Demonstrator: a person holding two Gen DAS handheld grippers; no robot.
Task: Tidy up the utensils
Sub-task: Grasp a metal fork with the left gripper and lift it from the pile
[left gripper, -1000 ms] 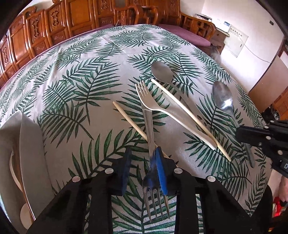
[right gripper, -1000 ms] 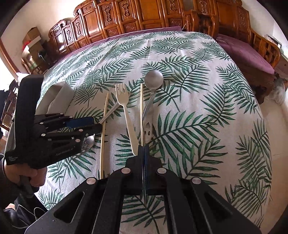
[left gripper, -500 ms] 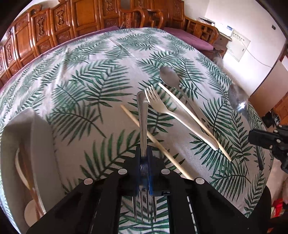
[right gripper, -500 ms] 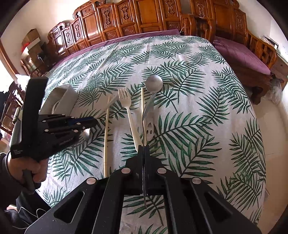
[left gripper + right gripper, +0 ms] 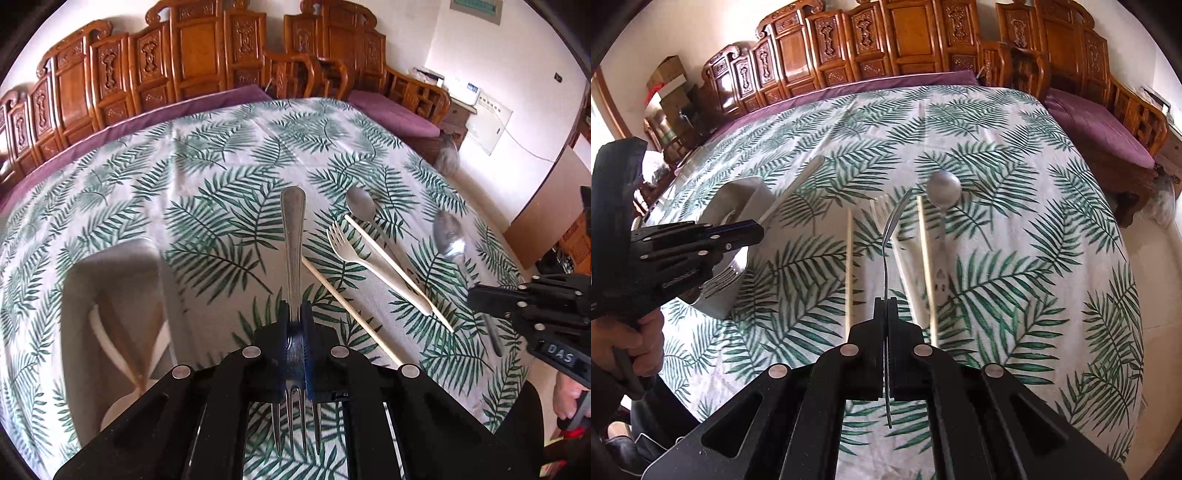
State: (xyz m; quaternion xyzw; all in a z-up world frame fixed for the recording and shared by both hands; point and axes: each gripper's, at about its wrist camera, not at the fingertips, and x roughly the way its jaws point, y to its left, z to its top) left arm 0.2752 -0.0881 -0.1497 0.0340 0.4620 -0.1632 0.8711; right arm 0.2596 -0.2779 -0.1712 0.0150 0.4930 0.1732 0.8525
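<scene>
My left gripper (image 5: 295, 314) is shut on a metal fork (image 5: 293, 236), held above the table, tines toward the camera. It also shows in the right wrist view (image 5: 753, 232), near the grey utensil tray (image 5: 738, 192). My right gripper (image 5: 885, 306) is shut on a metal spoon (image 5: 892, 229), seen edge-on and lifted; the left wrist view shows that spoon (image 5: 448, 234). On the cloth lie a white plastic fork (image 5: 369, 258), two wooden chopsticks (image 5: 351, 310) (image 5: 399, 267) and another metal spoon (image 5: 943, 188).
The grey tray (image 5: 110, 273) at the left holds a white spoon and chopsticks. The palm-leaf tablecloth (image 5: 1015, 147) covers a round table. Carved wooden chairs (image 5: 905, 37) ring the far side. The table edge drops off at the right.
My left gripper closed on the metal fork and lifted it, moving left toward the tray. My right gripper raised its spoon off the cloth.
</scene>
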